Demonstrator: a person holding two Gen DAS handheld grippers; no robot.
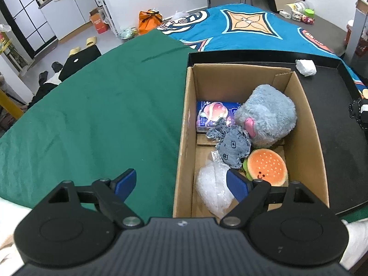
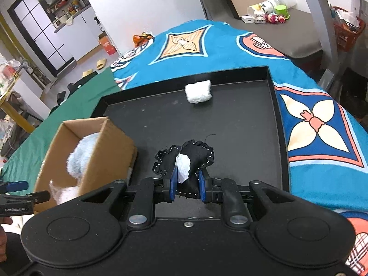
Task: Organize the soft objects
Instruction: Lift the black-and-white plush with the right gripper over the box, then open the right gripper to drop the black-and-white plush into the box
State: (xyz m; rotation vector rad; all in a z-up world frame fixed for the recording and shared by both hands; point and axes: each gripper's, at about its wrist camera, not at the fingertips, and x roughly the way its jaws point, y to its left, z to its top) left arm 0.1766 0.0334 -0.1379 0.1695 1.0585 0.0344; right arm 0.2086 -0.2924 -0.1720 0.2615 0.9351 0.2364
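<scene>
An open cardboard box (image 1: 183, 138) stands at the left end of a black tray (image 1: 333, 126). Inside it lie a grey plush (image 1: 266, 119), a denim toy (image 1: 232, 147), a burger plush (image 1: 268, 168), a clear bag of white stuffing (image 1: 214, 188) and a blue packet (image 1: 215, 115). My left gripper (image 1: 181, 184) is open over the box's near left wall and holds nothing. My right gripper (image 2: 188, 182) is shut on a black stitched fabric toy (image 2: 197, 156) with a white patch, lifted over the tray (image 2: 230, 126) right of the box (image 2: 110, 151). A white wad (image 2: 198, 91) rests at the tray's far edge.
Green cloth (image 1: 103, 115) covers the surface left of the box. A blue patterned blanket (image 2: 322, 126) lies beyond and to the right of the tray. Small toys and cups (image 2: 269, 13) stand on a grey surface at the back. The floor drops off on the left.
</scene>
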